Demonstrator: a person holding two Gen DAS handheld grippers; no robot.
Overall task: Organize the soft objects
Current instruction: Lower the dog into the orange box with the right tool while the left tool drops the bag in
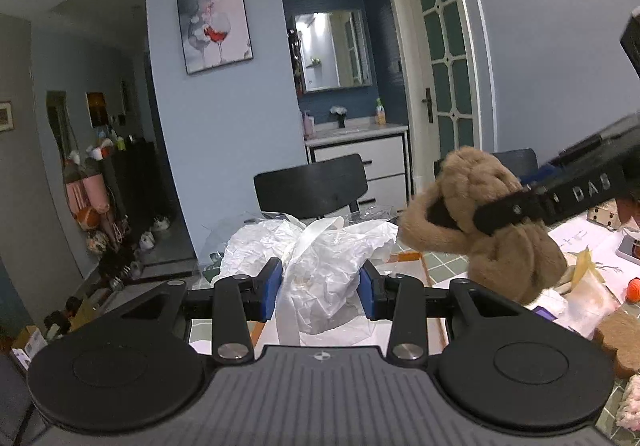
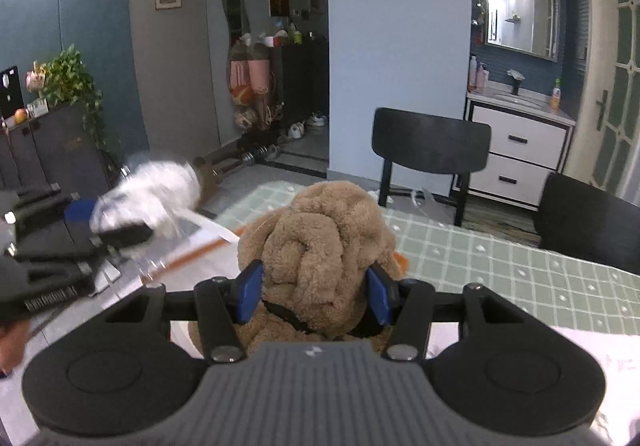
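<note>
Right fingers (image 2: 314, 296) squeezing brown teddy (image 2: 320, 242), up over table (image 2: 500, 258). Left fingers (image 1: 320, 290) pinching white bag (image 1: 320, 258), just beside teddy.

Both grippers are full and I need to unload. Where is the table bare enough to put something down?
Bare green checked tablecloth lies right of the brown plush toy, up to the two black chairs. It is crowded at the table's right end, around the orange toy and papers.
</note>
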